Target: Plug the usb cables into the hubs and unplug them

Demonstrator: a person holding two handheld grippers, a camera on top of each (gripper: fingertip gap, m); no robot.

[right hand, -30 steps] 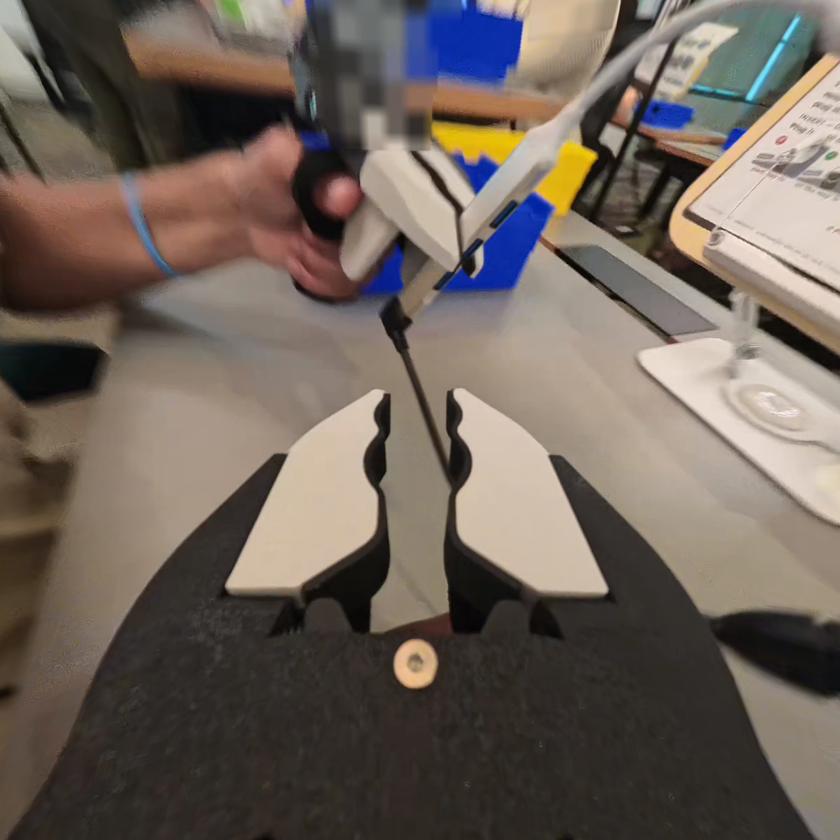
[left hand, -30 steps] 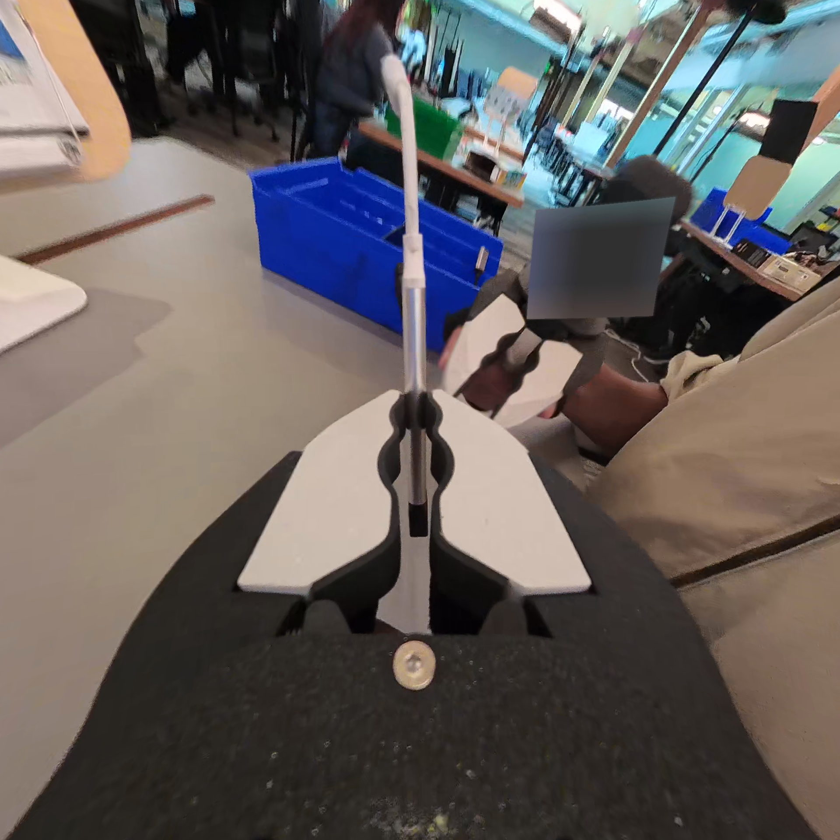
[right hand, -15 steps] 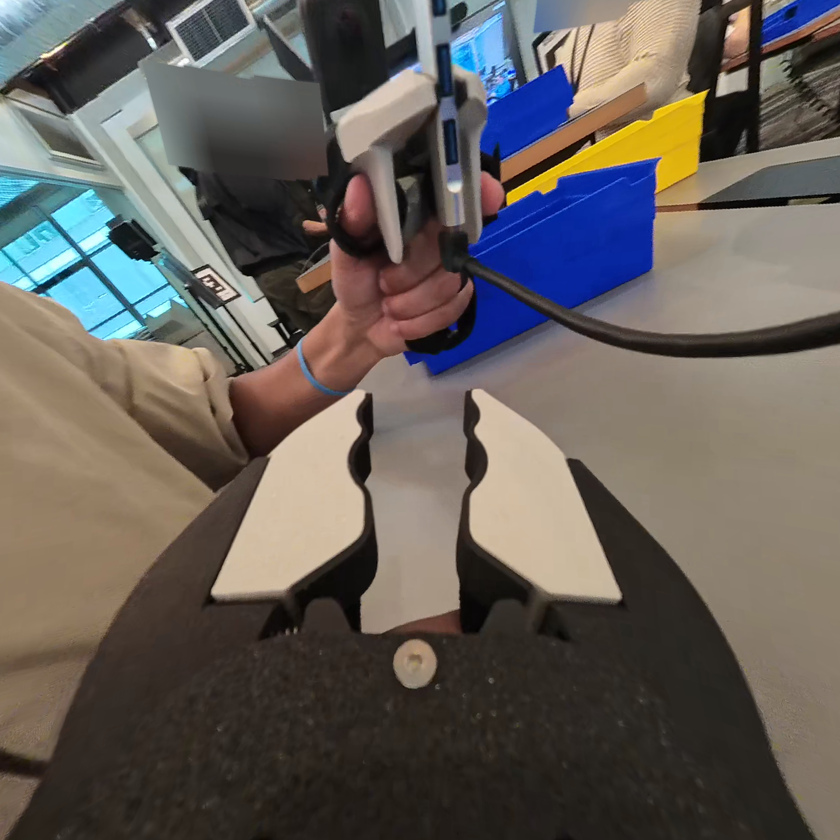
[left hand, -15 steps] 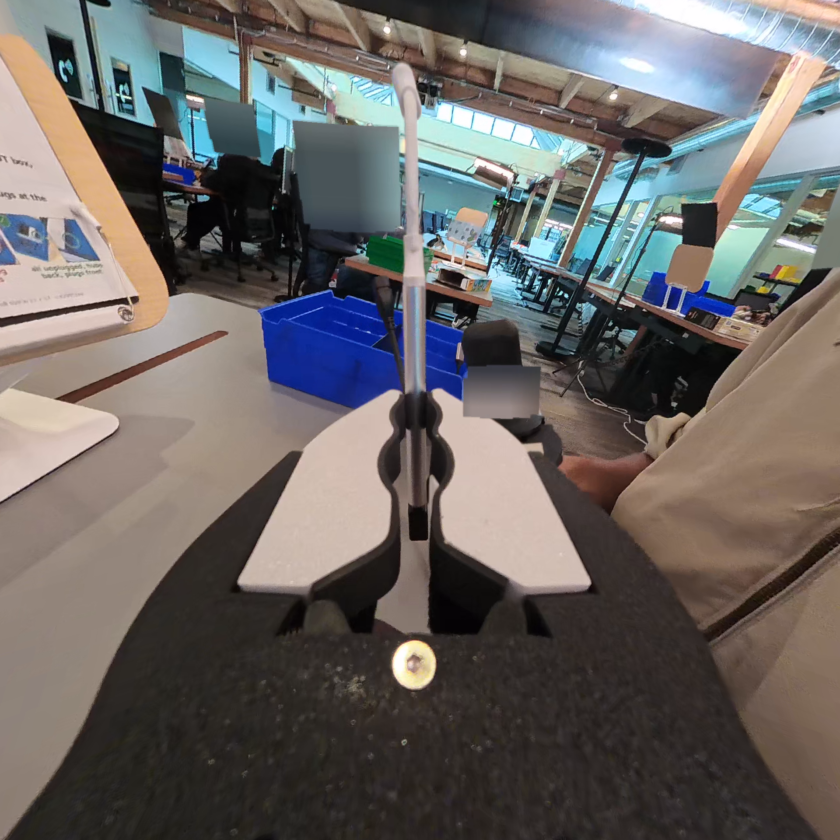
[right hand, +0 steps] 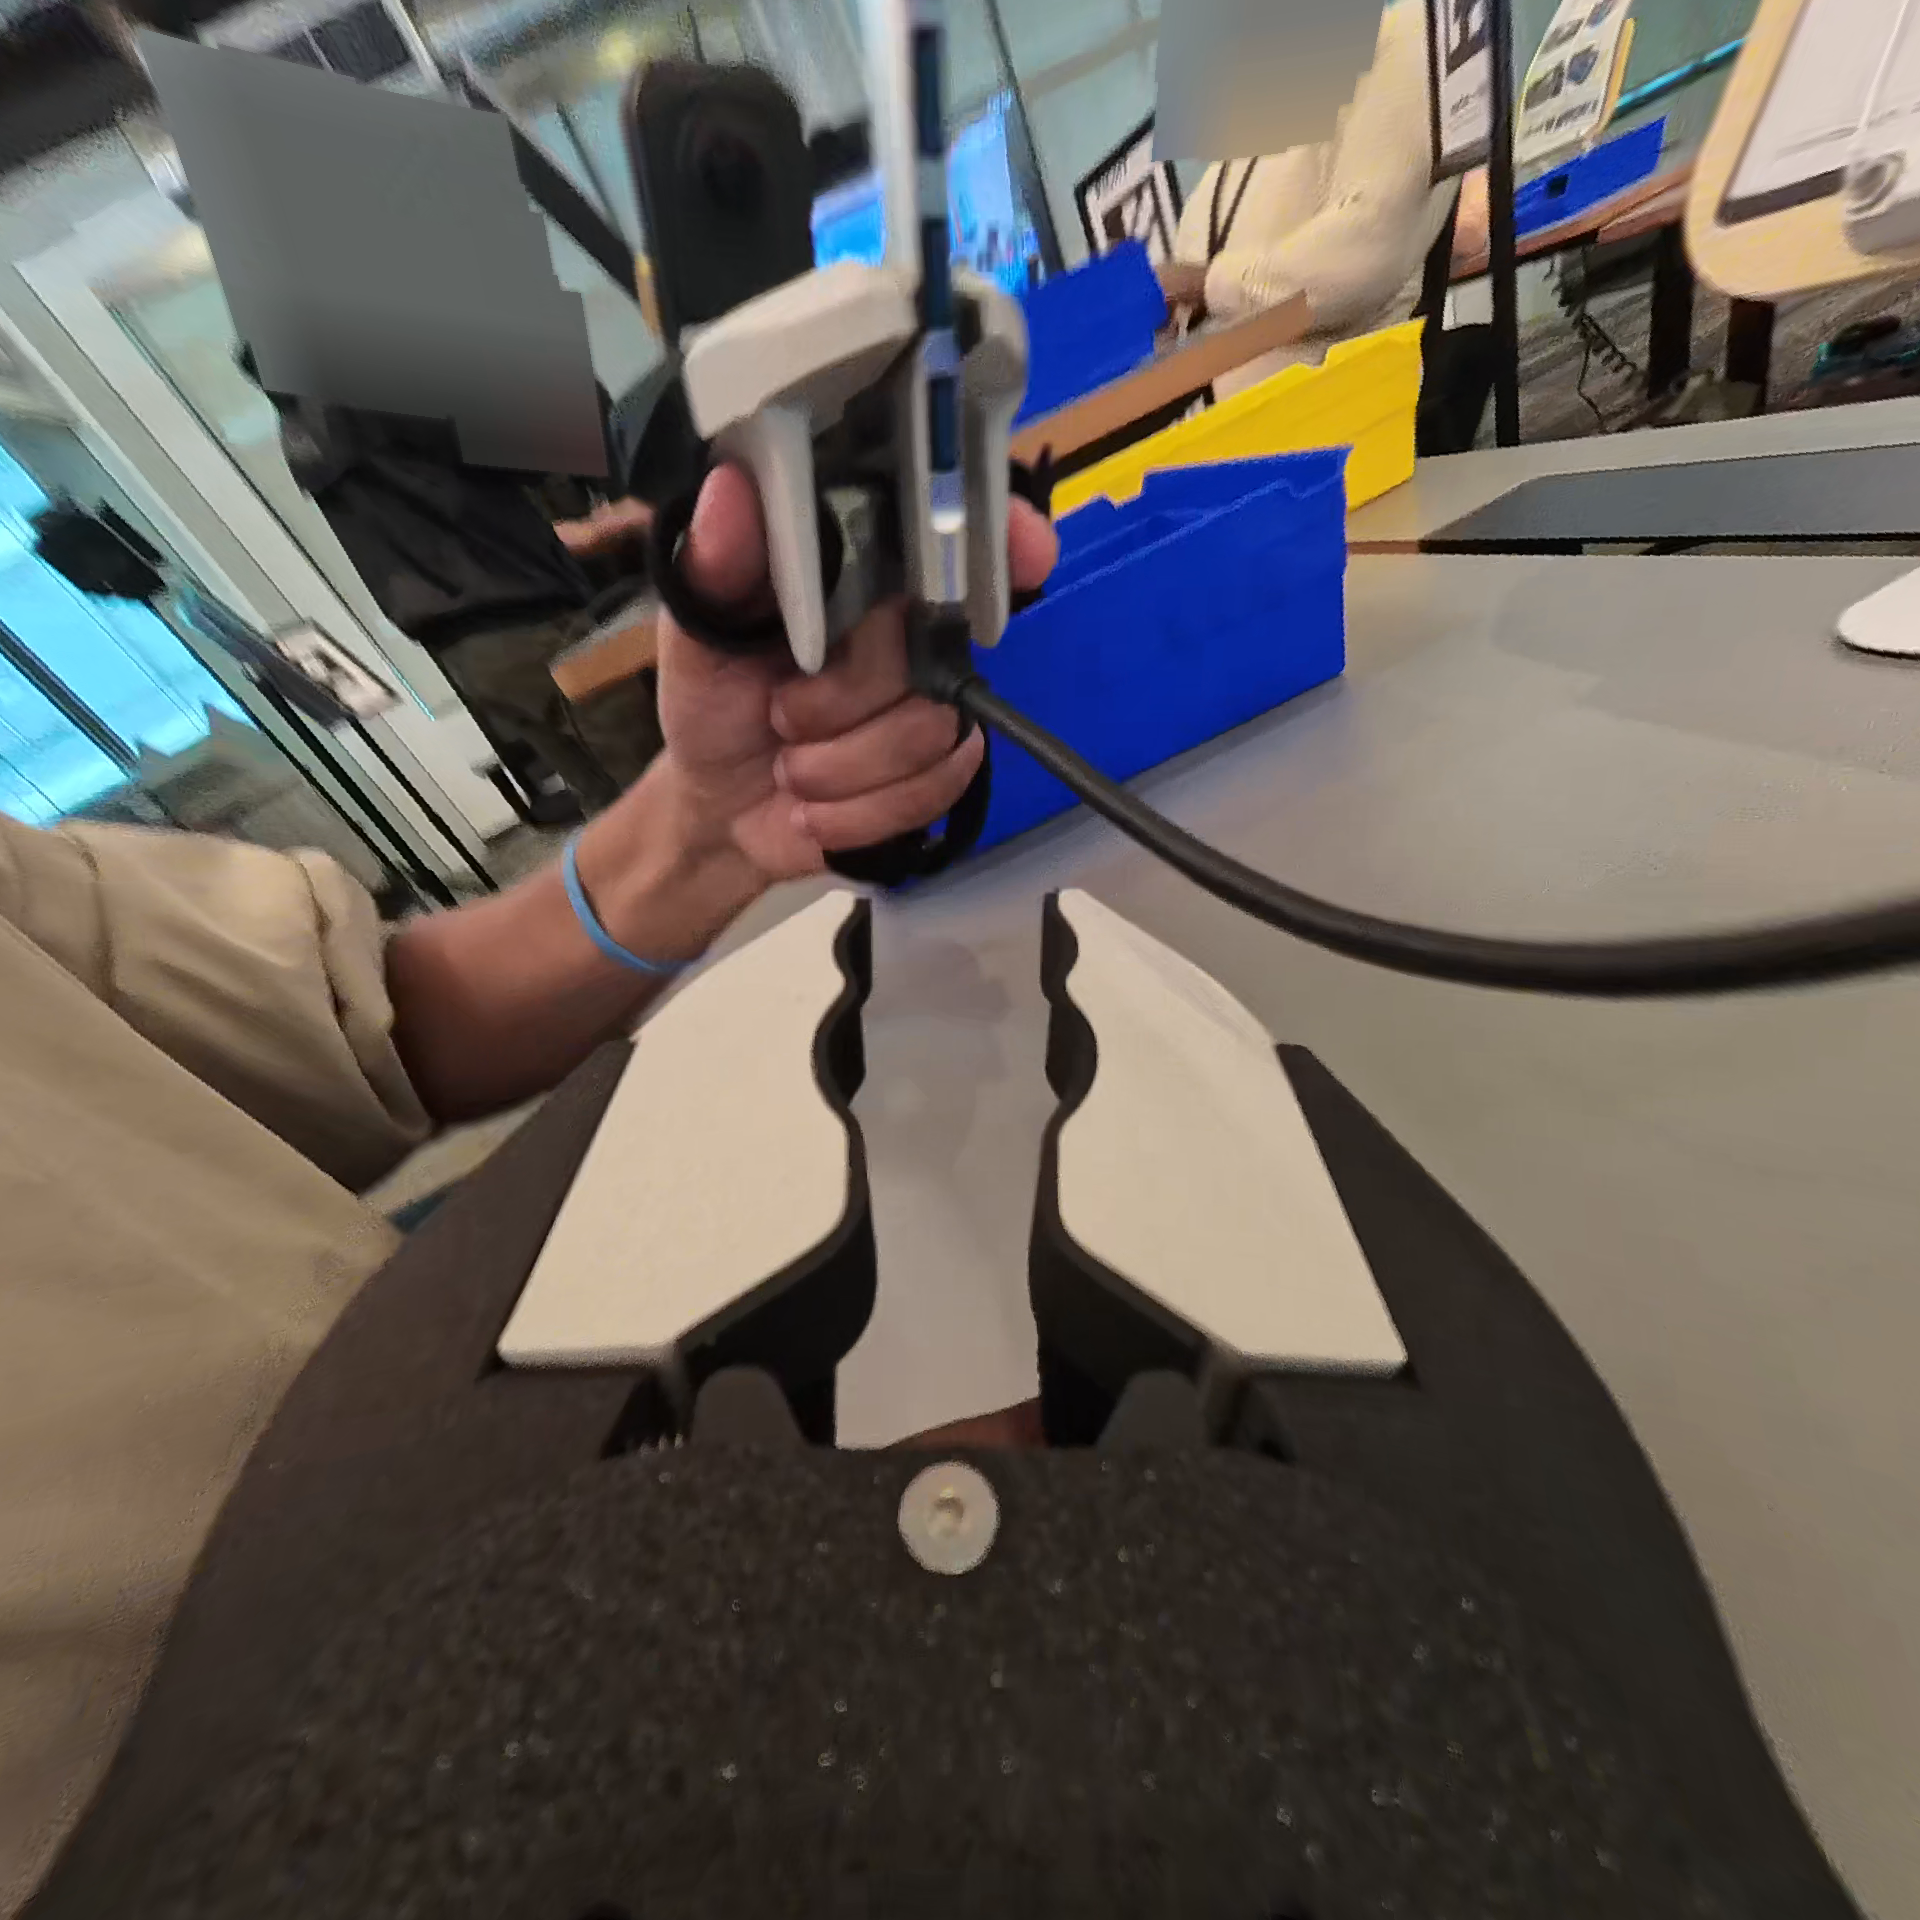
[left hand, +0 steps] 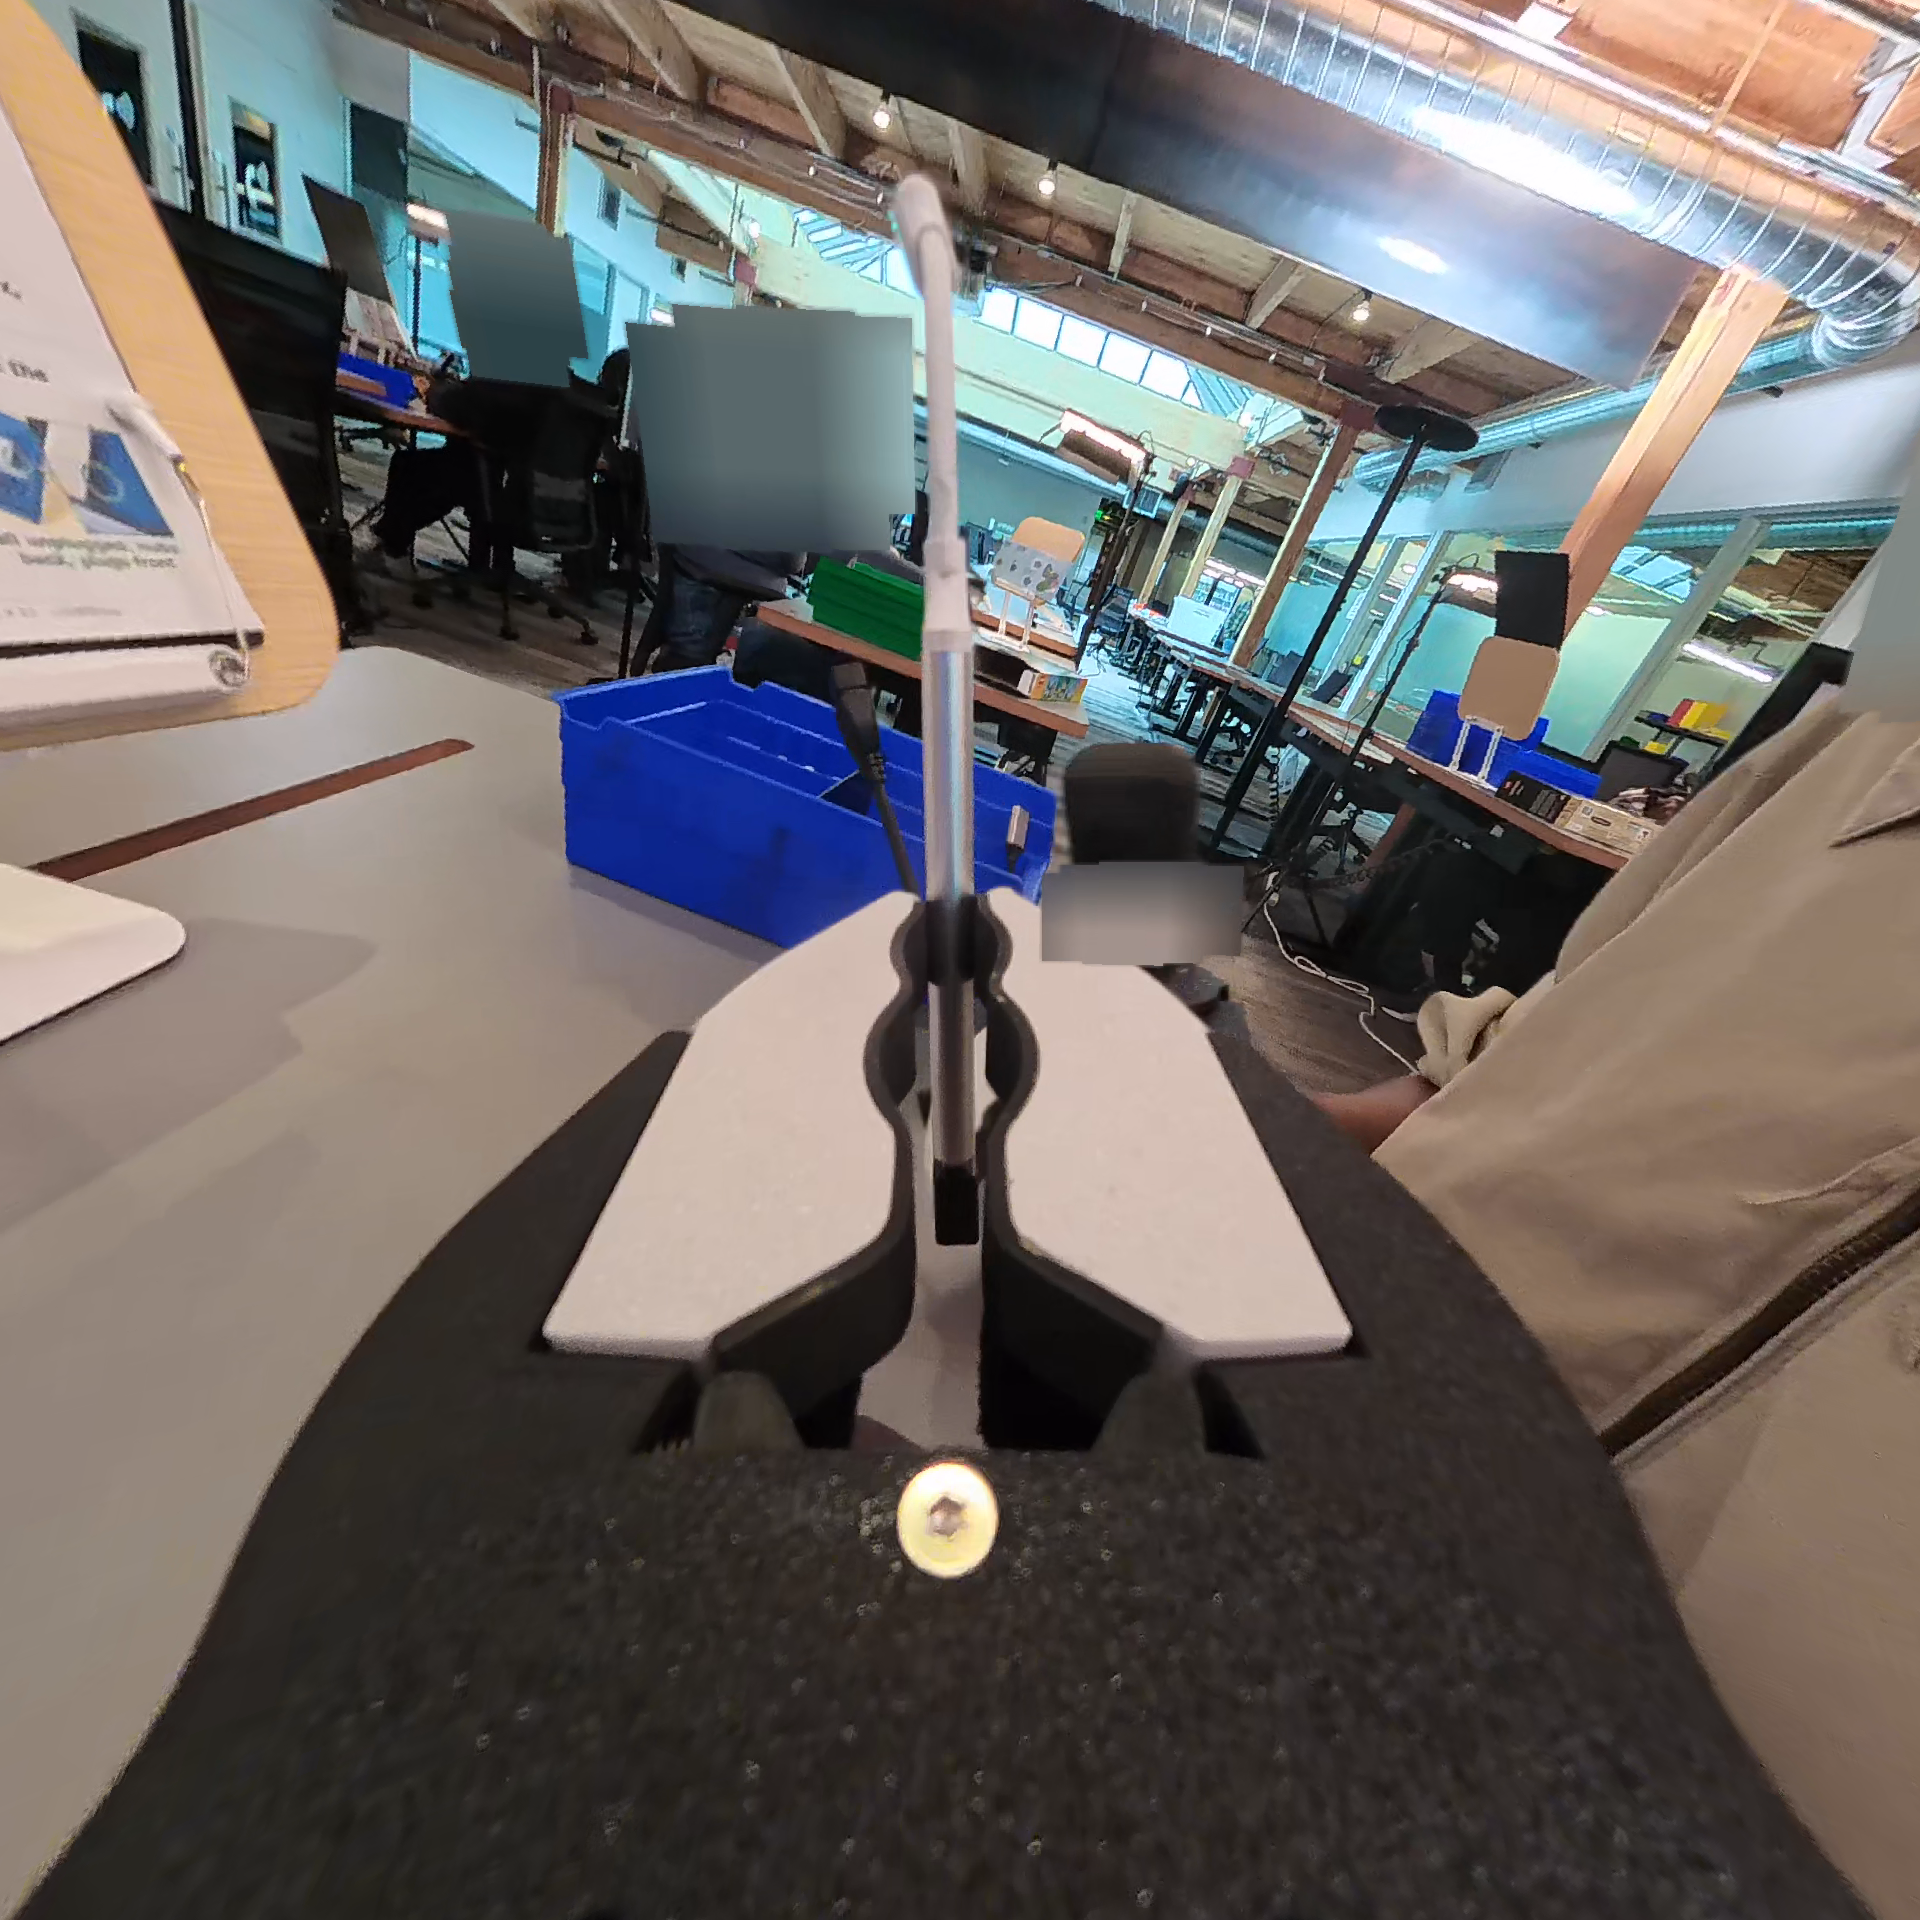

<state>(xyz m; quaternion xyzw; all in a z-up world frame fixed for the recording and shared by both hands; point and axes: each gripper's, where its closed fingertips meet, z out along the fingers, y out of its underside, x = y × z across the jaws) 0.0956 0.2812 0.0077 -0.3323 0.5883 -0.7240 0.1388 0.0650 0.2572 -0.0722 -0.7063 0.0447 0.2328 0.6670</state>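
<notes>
While you hold both tools above the grey desk (left hand: 312,1091), its surface spreads under and beyond them in both views. On it, at the far edge, sits a blue bin (left hand: 748,821), open at the top, with a small metal plug leaning at its near right corner. To your left stands a wooden-backed sheet holder (left hand: 156,499) on a white base.

Your left gripper (left hand: 951,1049) is closed tight on the hub (left hand: 951,831), a slim silver bar clamped edge-on between the two white fingers (left hand: 769,1143). The hub stands up out of the gripper toward the ceiling, and its white lead (left hand: 935,416) rises from the top end and bends over at the tip. From the right wrist view you see the same left gripper (right hand: 914,582) gripped in your left hand (right hand: 821,748), with the hub (right hand: 940,457) pinched between its fingers and showing blue ports along its narrow face.

A black usb cable (right hand: 1351,925) is plugged into the lower end of the hub, and from there it sweeps down and off to the right, above the desk and out of view.

Your right gripper (right hand: 956,1039) is open, its fingers set apart with only bare desk between them. It holds nothing and sits below the left gripper, with the black cable passing just beyond its tips.
</notes>
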